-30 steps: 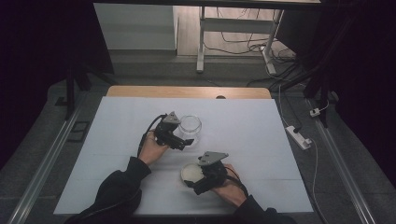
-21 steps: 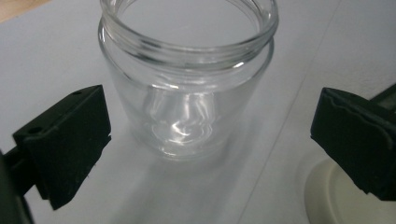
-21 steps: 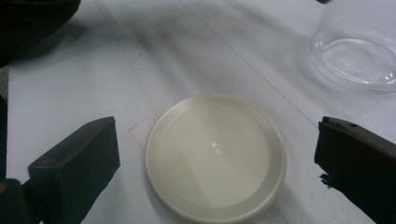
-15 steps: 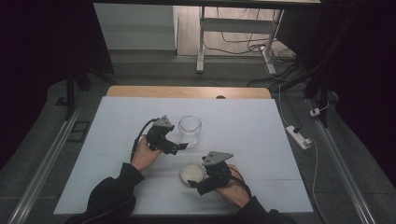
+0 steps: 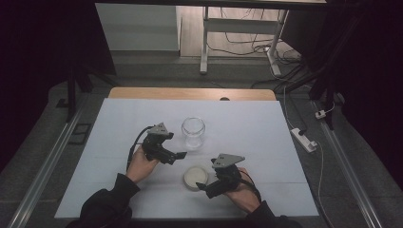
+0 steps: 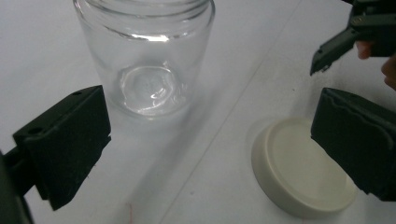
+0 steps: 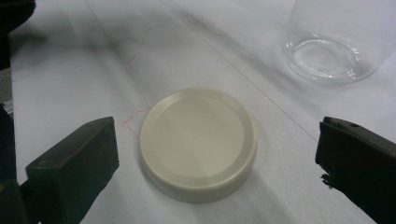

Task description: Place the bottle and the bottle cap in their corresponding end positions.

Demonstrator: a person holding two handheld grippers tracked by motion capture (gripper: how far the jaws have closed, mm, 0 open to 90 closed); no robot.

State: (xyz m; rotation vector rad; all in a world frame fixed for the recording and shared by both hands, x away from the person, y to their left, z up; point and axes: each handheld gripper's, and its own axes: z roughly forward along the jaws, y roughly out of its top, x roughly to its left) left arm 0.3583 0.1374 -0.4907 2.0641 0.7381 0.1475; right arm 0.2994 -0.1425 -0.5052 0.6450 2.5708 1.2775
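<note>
Room dark around rig; grey floor (image 5: 142, 66) behind table w/ white frame legs (image 5: 205, 42) and loose cables (image 5: 247, 33). Power strip (image 5: 303, 139) on floor off table's right edge.

Table (image 5: 266, 118): white sheet over top, wood strip showing along far edge. Faint crease lines run across the sheet in both gripper views.

Glass jar (image 5: 193, 132), clear, upright, mouth open, lid off, nothing visible inside; sits approx table centre. Left gripper view: jar (image 6: 144, 56) just ahead of left jaw, not touching.

Lid (image 5: 196, 176), cream, round, flat on sheet, near side of jar, apart from it. Right gripper view: lid (image 7: 198, 142) lies between the jaws, top face up, gap on both sides.

Left gripper (image 5: 177, 156): in left hand (image 5: 140, 164), jaws wide apart, holds nothing, tips pointing toward jar base from near-left. Cable loops back by wrist.

Right gripper (image 5: 203, 187): in right hand (image 5: 242, 192), jaws wide apart, straddling the lid low over sheet, no contact seen.

Vs 0.5 s ago: jar, lid same spots. Left gripper pulled slightly nearer and left of jar; right gripper approx same place at lid. 1 s ago left gripper was right against jar.
</note>
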